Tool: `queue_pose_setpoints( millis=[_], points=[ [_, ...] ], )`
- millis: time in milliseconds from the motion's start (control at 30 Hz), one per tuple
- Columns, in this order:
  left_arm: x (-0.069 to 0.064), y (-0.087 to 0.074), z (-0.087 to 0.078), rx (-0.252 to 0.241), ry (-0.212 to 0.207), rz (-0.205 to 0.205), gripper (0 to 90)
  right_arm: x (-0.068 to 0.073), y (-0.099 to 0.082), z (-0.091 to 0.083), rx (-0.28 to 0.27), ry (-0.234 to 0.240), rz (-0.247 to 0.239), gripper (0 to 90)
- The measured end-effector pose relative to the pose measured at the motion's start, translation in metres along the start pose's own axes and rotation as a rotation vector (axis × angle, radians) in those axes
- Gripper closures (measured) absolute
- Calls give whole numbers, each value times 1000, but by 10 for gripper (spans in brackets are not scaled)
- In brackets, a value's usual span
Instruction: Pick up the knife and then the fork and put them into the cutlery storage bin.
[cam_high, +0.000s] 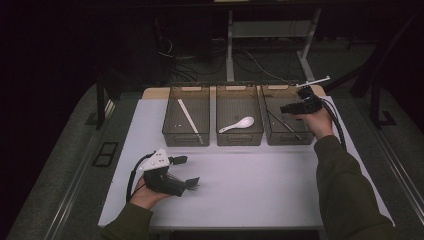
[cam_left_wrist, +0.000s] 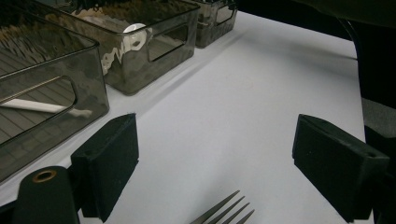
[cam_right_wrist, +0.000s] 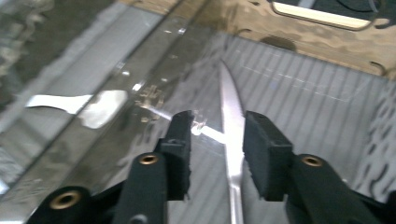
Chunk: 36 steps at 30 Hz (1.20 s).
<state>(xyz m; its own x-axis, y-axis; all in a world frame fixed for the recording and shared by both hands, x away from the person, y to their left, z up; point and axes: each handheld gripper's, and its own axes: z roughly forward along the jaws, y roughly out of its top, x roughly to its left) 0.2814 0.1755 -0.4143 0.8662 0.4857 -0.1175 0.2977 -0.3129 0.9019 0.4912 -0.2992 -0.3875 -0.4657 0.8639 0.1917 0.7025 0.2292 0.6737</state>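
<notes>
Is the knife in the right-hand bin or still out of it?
In. The knife lies flat on the ribbed floor of the right bin, between the right gripper pads, untouched.

I count three smoked plastic bins (cam_high: 186, 131), one white spoon (cam_high: 237, 124), one knife (cam_right_wrist: 232, 140), one fork (cam_left_wrist: 223, 212), one white stick (cam_high: 190, 120), and my two grippers (cam_high: 186, 171).

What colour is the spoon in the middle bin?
White; the spoon shows best in the high view.
</notes>
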Motion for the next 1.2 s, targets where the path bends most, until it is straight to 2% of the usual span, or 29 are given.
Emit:
queue_pose_setpoints(
  millis=[200, 367, 567, 633, 800, 900, 1000, 1067, 1200],
  points=[
    [0, -1, 0, 16, 5, 7, 133, 8, -6, -21, -62, 64, -3, 439],
    [0, -1, 2, 32, 11, 14, 123, 19, -23, -45, -124, 77, -38, 352],
    [-1, -2, 2, 48, 21, 23, 101, 37, -52, -68, -153, 62, -88, 291],
    [-1, -2, 2, 49, 22, 22, 99, 42, -62, -72, -157, 68, -102, 268],
    [-3, -1, 3, 63, 26, 18, 75, 56, -89, -79, -171, 39, -131, 251],
    [-3, -1, 4, 77, 43, 3, 36, 63, -104, -82, -182, 53, -136, 216],
    [-2, -1, 4, 82, 41, 9, 5, 71, -118, -85, -198, 52, -147, 191],
    [-3, -1, 4, 82, 44, 5, 0, 76, -128, -87, -216, 51, -157, 174],
    [-2, -1, 2, 88, 50, 1, 0, 83, -147, -91, -233, 80, -159, 140]
  ],
)
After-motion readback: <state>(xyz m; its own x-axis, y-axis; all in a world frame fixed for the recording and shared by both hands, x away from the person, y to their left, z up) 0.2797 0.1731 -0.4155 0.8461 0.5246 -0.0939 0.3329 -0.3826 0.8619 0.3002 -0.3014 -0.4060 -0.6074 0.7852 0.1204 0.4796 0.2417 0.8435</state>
